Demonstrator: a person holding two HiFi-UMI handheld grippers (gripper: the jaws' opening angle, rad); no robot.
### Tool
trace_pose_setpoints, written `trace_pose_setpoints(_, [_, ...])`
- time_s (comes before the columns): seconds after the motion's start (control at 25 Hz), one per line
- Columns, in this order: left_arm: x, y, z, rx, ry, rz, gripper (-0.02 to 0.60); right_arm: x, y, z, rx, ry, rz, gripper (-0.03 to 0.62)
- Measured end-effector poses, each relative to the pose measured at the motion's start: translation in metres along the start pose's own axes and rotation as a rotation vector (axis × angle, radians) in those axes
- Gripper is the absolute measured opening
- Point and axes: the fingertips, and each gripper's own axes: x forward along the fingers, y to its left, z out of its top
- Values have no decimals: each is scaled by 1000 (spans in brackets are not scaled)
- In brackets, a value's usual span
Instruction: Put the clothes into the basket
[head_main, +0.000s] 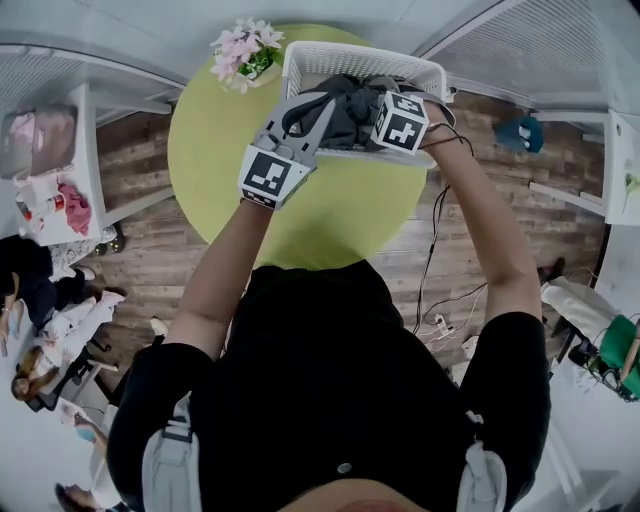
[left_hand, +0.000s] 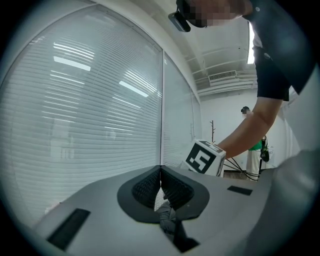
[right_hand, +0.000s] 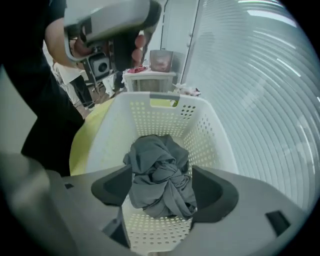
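A white perforated basket (head_main: 330, 52) stands at the far side of the round yellow-green table (head_main: 330, 220). A bundle of dark grey clothes (head_main: 350, 110) lies in its mouth. Both grippers hover over it. My left gripper (head_main: 318, 108) is tilted upward and shut, pinching a strand of grey cloth (left_hand: 169, 220) low between its pads. In the right gripper view the basket (right_hand: 210, 135) lies below and the grey bundle (right_hand: 160, 175) sits between the wide jaws of my right gripper (right_hand: 162, 187). Its pads stand beside the cloth without squeezing it.
A pot of pink flowers (head_main: 245, 50) stands on the table just left of the basket. White shelving (head_main: 60, 170) with boxes is at the left, and people sit beyond it. Cables (head_main: 435, 320) trail on the wooden floor. Window blinds (left_hand: 90, 110) fill the wall behind.
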Motion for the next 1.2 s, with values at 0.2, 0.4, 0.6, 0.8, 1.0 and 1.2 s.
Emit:
trace_pose_setpoints(0.2, [-33, -13, 11, 22, -7, -28, 11, -60, 27, 24, 167, -162, -70, 380])
trace_pose_setpoints(0.4, [-76, -33, 12, 26, -9, -67, 11, -112, 71, 62, 407, -448, -171, 355])
trace_pose_setpoints(0.6, [-117, -61, 6, 30, 2, -136, 11, -161, 123, 99, 586, -801, -342, 166])
trace_pose_setpoints(0.8, [-157, -91, 14, 45, -8, -216, 11, -187, 174, 119, 686, -980, -509, 27])
trace_pose_setpoints(1.0, [-180, -109, 15, 45, -18, -267, 11, -199, 205, 134, 698, -1027, -536, 24])
trace_pose_setpoints(1.2, [-196, -123, 16, 42, -30, -293, 11, -213, 218, 137, 691, -1024, -575, 23])
